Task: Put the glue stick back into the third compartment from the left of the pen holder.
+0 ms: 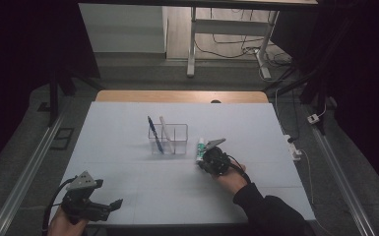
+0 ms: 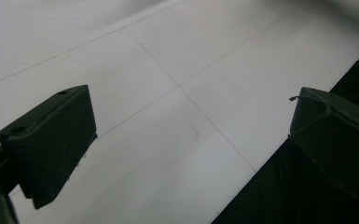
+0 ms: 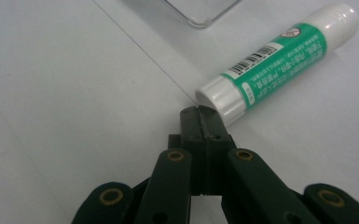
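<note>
Right gripper [image 3: 200, 109]: jaws pressed flat together with nothing between them, tips touching or just short of the near white end of the glue stick [image 3: 275, 58]; which of the two cannot be told. The glue stick lies flat on the white table sheet [image 1: 128, 191], green-bodied with a white cap at each end, pointing away from the gripper. In the high view it lies just right of the clear organiser [image 1: 170, 138], apart from its wall. One rounded corner of that organiser [image 3: 200, 11] sits near the stick's far side in the right gripper view, leaving a narrow bare strip between them.

The organiser stands near the middle of the sheet and holds a blue pen [image 1: 155, 135] leaning in its left compartment and a pale stick-like item [image 1: 166, 132] leaning beside it; what that item is cannot be told.

Left gripper [image 1: 115, 203]: jaws spread wide and empty, held low at the near-left corner of the table. In the left gripper view bare sheet lies between the jaws, and the table's near edge [image 2: 242, 186] runs diagonally close under the right-hand jaw.

Open room: the near half of the sheet between the two grippers is bare, as is the wide band left of the organiser
</note>
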A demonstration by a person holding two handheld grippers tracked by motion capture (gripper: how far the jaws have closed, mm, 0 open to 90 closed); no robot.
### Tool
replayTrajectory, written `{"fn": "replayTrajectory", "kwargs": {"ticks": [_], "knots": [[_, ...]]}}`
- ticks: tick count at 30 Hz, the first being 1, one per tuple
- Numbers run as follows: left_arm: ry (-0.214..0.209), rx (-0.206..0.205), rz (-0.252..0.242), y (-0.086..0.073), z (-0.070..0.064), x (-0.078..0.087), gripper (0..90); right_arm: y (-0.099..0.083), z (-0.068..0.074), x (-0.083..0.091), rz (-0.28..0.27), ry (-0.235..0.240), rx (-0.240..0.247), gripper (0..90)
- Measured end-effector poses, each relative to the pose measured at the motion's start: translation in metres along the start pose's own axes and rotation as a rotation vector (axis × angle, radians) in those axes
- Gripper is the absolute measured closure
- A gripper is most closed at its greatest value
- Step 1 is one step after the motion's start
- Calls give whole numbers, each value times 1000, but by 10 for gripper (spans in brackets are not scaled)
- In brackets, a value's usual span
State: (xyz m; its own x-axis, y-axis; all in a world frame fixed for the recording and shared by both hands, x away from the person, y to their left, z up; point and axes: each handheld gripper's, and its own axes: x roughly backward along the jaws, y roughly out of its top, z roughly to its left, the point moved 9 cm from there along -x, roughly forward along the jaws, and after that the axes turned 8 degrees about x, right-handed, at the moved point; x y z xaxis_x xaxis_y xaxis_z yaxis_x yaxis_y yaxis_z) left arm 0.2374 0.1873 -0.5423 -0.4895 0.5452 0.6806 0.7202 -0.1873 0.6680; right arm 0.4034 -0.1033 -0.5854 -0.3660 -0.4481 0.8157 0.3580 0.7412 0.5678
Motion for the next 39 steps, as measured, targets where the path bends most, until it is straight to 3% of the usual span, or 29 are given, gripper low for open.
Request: {"fn": "replayTrajectory", "kwargs": {"ticks": [27, 39], "knots": [[0, -2, 3, 0, 0, 0, 3, -19, -42, 13, 29, -75, -41, 894], [0, -3, 4, 0, 0, -1, 3, -21, -58, 13, 18, -85, -54, 894]]}}
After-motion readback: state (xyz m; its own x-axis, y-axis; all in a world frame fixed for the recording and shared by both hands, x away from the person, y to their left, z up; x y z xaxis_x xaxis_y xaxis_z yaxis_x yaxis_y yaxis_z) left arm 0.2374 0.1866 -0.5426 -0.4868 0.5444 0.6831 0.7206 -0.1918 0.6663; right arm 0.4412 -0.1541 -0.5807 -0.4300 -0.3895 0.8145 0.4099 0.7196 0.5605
